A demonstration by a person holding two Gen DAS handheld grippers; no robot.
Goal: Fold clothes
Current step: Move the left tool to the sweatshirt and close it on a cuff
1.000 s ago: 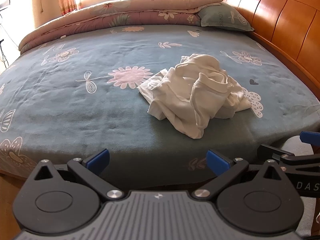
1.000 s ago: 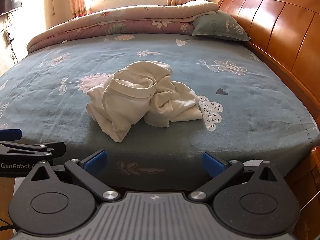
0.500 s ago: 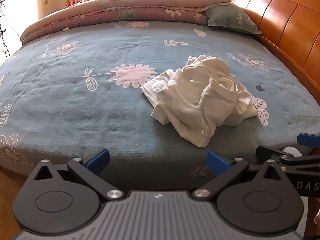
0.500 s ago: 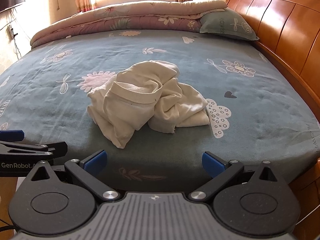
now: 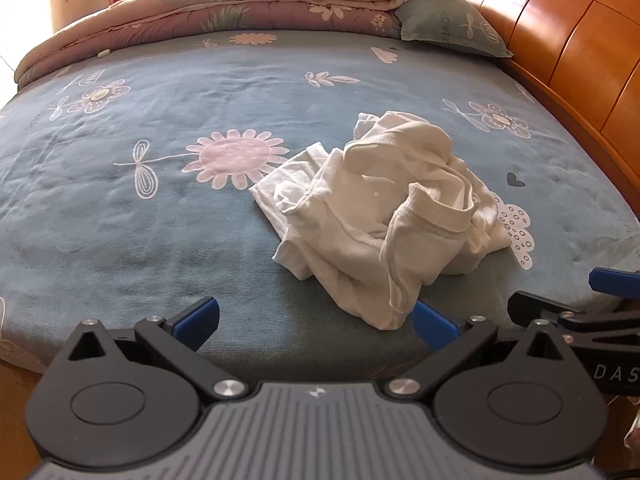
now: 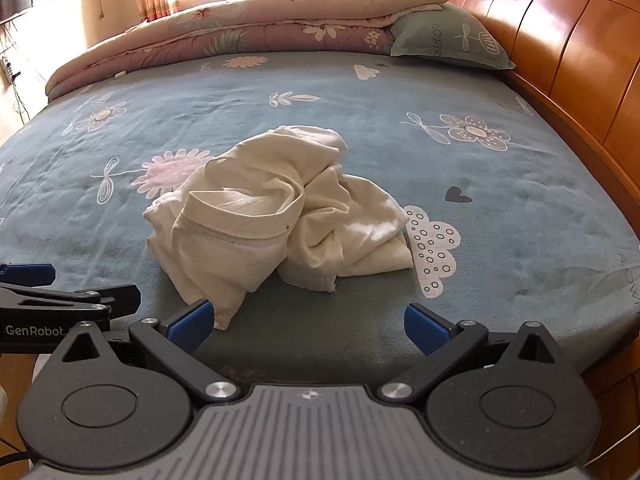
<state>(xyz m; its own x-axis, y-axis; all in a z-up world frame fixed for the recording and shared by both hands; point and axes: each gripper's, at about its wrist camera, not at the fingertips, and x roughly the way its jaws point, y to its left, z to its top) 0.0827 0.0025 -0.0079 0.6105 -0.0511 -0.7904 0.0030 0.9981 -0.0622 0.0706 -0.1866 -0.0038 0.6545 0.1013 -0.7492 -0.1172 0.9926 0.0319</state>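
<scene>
A crumpled white T-shirt [image 5: 384, 216] lies in a heap on the blue flowered bed sheet [image 5: 160, 248], its ribbed collar facing up; it also shows in the right wrist view [image 6: 276, 220]. My left gripper [image 5: 316, 322] is open and empty, just short of the heap's near hem, which hangs close to its right fingertip. My right gripper [image 6: 306, 322] is open and empty, with its left fingertip close to the same near hem. Each gripper shows at the edge of the other's view.
A folded pink quilt [image 6: 248, 28] lies along the far edge of the bed. A green pillow [image 6: 444, 40] rests against the wooden headboard [image 6: 568, 64] on the right. The bed's near edge runs just under both grippers.
Both grippers have moved forward toward the shirt, which now sits larger and nearer in both views. The shirt itself has not moved. Both jaws stay open.
</scene>
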